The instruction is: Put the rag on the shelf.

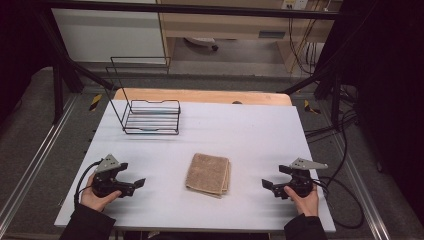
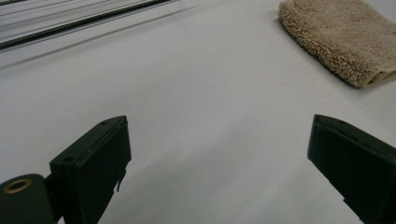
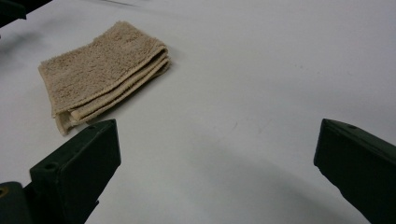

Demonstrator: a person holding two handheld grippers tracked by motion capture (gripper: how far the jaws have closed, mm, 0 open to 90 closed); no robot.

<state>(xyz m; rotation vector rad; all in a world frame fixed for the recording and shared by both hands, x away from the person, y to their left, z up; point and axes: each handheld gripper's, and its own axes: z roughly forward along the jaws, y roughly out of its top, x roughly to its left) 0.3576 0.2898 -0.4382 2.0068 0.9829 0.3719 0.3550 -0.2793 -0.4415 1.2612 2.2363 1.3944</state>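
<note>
On the white table (image 1: 250, 125), a folded tan towel (image 1: 208, 173) sits at the middle of the near half, and nothing's touched it yet. Left gripper (image 1: 137, 184) hangs off to the towel's left, right gripper (image 1: 266, 185) off to its right, both well apart from it, both with jaws spread wide and nothing between them. Black wire rack (image 1: 151, 117) stands beyond the towel, toward the far left corner. Looks like the very start; all the towel handling is still to do.
</note>
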